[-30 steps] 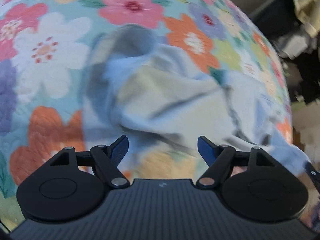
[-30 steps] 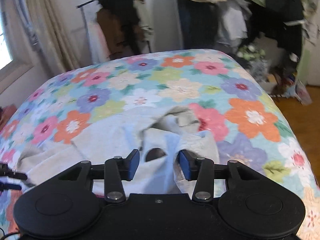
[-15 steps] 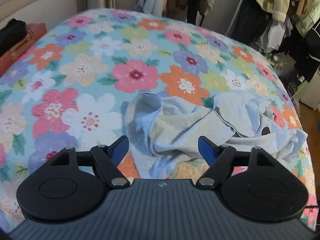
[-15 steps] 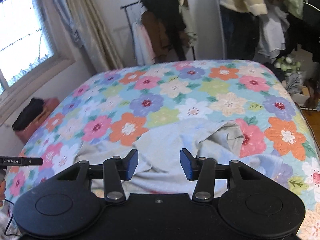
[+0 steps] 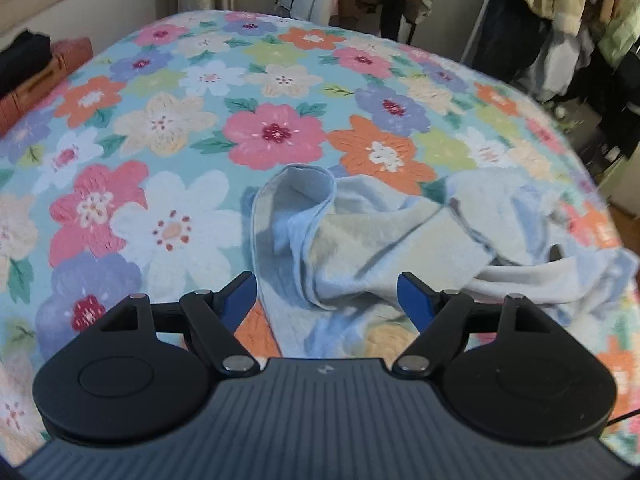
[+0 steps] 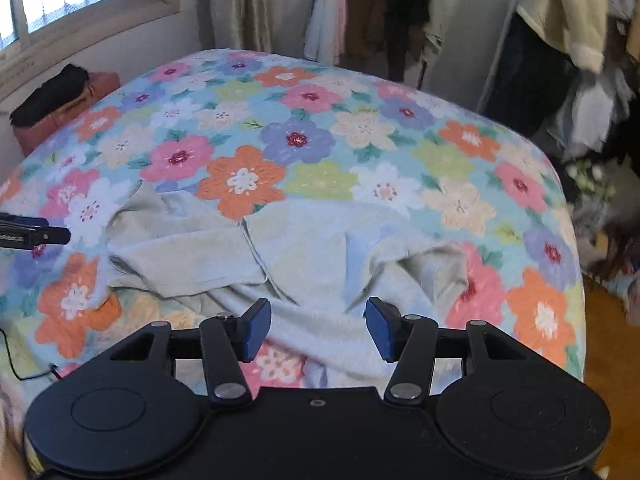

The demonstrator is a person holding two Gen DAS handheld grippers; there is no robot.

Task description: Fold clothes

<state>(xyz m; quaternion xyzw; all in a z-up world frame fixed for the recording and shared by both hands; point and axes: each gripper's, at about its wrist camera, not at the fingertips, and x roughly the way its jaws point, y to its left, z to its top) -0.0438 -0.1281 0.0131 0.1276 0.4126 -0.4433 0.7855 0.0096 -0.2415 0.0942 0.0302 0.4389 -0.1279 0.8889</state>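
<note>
A pale blue-grey garment (image 5: 372, 240) lies crumpled near the front edge of the bed with the floral quilt (image 5: 272, 132). One end is curled up into a loop. My left gripper (image 5: 326, 300) is open and empty, hovering just above the garment's near left part. In the right wrist view the same garment (image 6: 288, 252) spreads across the near part of the quilt (image 6: 312, 140). My right gripper (image 6: 316, 328) is open and empty above the garment's near edge. The tip of the left gripper (image 6: 32, 234) shows at the left edge.
Folded dark and red-brown clothes (image 6: 60, 96) lie at the bed's far left by the window wall. Clothes racks with hanging garments (image 6: 560, 40) stand behind and to the right. The bed's right edge drops to a wooden floor (image 6: 612, 344) with clutter.
Both grippers have drawn back and up from the garment, so more of the bed and room shows. The garment lies released on the quilt. Both stay open.
</note>
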